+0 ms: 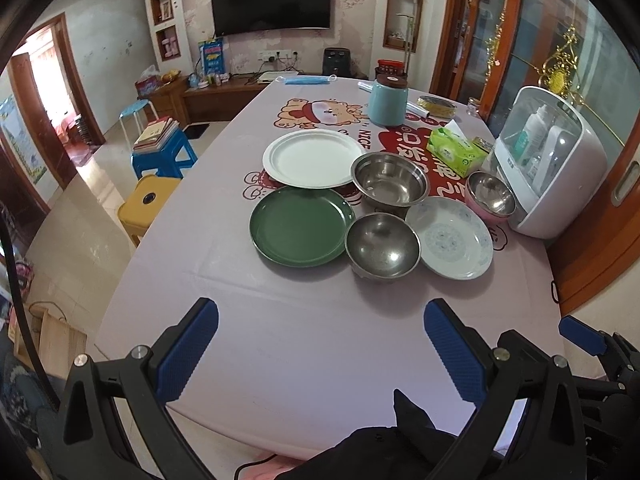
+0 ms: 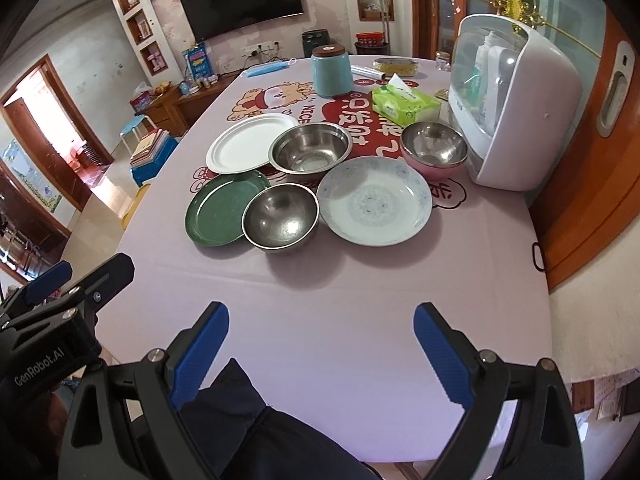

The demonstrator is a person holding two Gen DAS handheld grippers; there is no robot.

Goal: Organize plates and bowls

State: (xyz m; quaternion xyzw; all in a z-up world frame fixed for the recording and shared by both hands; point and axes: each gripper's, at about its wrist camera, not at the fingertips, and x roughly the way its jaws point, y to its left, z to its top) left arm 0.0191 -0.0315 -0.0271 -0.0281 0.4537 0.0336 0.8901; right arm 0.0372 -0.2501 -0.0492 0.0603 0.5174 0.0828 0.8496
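I'm holding both grippers low over the near edge of the counter (image 1: 320,340). The left gripper (image 1: 320,344) has its fingers spread wide with nothing between them, and the right gripper (image 2: 320,344) is just as wide and just as bare. Centre frame sits the cluster: white plate (image 1: 310,159) at the back, green plate (image 1: 301,226) in front of it, small steel bowl (image 1: 382,245) touching the green plate's right rim, large steel bowl (image 1: 389,183) behind that, patterned plate (image 1: 450,237) to the right, and a pink bowl (image 1: 490,196) just beside the white cabinet (image 1: 546,160) at the right edge.
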